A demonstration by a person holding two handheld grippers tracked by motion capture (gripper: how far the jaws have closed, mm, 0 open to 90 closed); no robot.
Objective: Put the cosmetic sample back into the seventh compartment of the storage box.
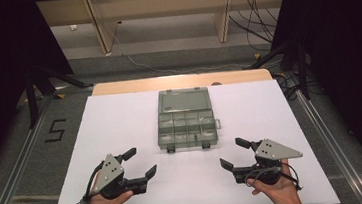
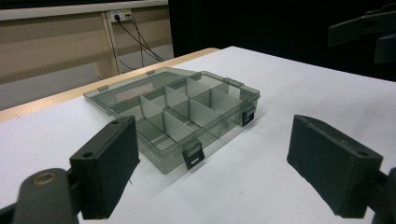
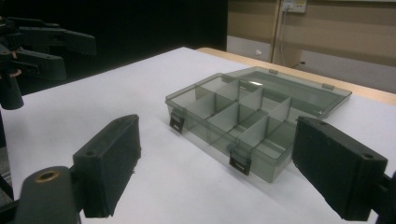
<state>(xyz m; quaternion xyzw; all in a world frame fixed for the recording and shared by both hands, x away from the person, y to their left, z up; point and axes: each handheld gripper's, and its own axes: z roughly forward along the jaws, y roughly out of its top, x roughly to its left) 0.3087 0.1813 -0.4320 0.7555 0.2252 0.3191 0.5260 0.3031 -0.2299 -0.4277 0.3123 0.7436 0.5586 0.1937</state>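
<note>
Two grippers sit low over the near part of the white table (image 1: 120, 113), one in each of the person's hands. The left gripper (image 1: 140, 163) has its jaws spread wide apart with nothing between them; in the left gripper view only bare table surface lies between the two black pads (image 2: 105, 170), and they touch nothing. The right gripper (image 1: 235, 153) is likewise wide apart and holds nothing, its pads (image 3: 109, 163) standing clear above the table. Each points inward and forward, toward the middle of the table.

Between and just beyond the two grippers lies a smoky, see-through plastic organiser box (image 1: 186, 128), well apart from both. Its lid (image 1: 184, 101) is folded flat back on the far side, so the tray of small compartments, split by pale dividers, is open to view. Two dark latches (image 2: 193, 155) hang from the near wall of the box. The compartments look bare as far as the gripper views show.
</note>
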